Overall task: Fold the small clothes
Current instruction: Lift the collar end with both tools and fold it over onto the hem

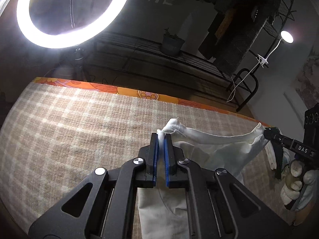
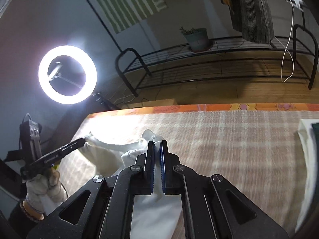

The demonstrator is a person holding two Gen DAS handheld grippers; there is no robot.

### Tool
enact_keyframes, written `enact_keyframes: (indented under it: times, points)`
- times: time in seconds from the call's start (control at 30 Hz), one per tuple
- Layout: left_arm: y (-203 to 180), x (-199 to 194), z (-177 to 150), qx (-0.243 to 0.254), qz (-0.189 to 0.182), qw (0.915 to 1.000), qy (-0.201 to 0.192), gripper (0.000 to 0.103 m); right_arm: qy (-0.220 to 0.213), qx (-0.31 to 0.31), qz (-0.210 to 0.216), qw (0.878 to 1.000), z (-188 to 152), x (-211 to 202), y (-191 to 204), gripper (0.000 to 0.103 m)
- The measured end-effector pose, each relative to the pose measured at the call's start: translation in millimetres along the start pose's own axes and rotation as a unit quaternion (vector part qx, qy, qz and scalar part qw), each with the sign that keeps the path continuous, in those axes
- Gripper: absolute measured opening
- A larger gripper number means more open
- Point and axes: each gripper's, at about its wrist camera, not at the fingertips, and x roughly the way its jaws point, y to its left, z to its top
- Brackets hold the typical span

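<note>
A: How many grippers, and what are they doing?

B: Two. The left gripper (image 1: pixel 161 137) is clamped on a bunched corner of the white garment (image 1: pixel 209 151), cloth squeezed between its blue pads (image 1: pixel 155 155). The right gripper (image 2: pixel 157 144) is likewise closed on another corner of the same cloth; in the left view it (image 1: pixel 266 132) shows at the far right edge, pinching the fabric.

A: One garment only?

B: One in the grippers. It hangs stretched between the two grippers, its upper edge sagging a little, the rest draping down onto the blanket (image 1: pixel 69 123). A second pale folded piece (image 2: pixel 305 137) lies at the right edge of the right view, well apart, with something dark on it that I cannot identify.

A: What does it all rest on?

B: A checked beige blanket over a bed with an orange flowered sheet (image 1: pixel 147 94) showing along the far edge.

A: Hands?

B: Two gloved ones, one per view: the right hand (image 1: pixel 297 181) and the left hand (image 2: pixel 42 187).

A: And behind?

B: One ring light (image 1: pixel 67 14), one small round lamp (image 1: pixel 286 36), one black metal rack (image 2: pixel 219 63) and one potted plant (image 2: pixel 196 37) on it.
</note>
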Motion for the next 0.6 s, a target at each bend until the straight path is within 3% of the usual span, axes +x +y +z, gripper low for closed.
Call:
enact_keyframes:
  times: [0.27, 0.6]
  points:
    - [-11.2, -72.9, -48.3, 0.017, 0.005, 0.9998, 0.001, 0.003, -0.005, -0.012, 0.000, 1.000, -41.3, -59.6, 34.3, 0.004]
    - [-17.0, -131.9, -134.1, 0.032, 0.013, 0.9990, 0.027, 0.003, 0.006, -0.026, -0.010, 1.000, -127.8, -107.3, 69.7, 0.004]
